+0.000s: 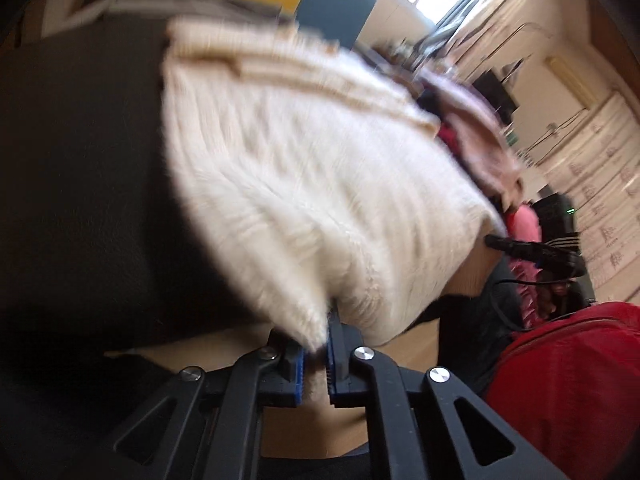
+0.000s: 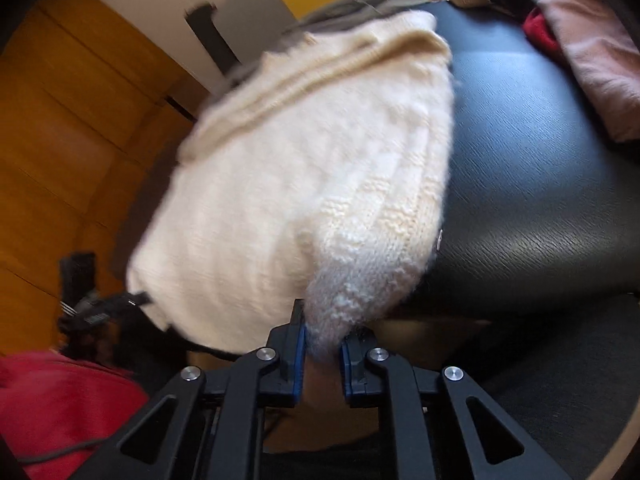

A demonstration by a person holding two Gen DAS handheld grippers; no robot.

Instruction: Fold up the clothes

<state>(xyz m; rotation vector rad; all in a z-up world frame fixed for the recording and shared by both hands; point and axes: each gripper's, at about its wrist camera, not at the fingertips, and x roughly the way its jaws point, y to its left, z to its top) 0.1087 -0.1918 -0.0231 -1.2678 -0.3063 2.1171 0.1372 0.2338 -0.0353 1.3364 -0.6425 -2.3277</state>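
Observation:
A cream knitted sweater point(image 1: 304, 184) lies partly on a black leather surface point(image 1: 80, 184) and is lifted at its near edge. My left gripper point(image 1: 318, 344) is shut on one near corner of it. In the right wrist view the same sweater point(image 2: 304, 184) hangs from my right gripper point(image 2: 322, 340), which is shut on the other near corner, beside the black surface point(image 2: 540, 184). The right gripper point(image 1: 536, 252) shows at the right of the left wrist view. The left gripper point(image 2: 104, 304) shows at the left of the right wrist view. Both views are blurred.
A pink garment point(image 2: 592, 52) and a red one point(image 2: 540, 32) lie at the far end of the black surface. A pile of pink clothes point(image 1: 480, 140) shows behind the sweater. The person's red clothing point(image 1: 568, 380) is close by. Wooden floor point(image 2: 60, 128) lies beyond.

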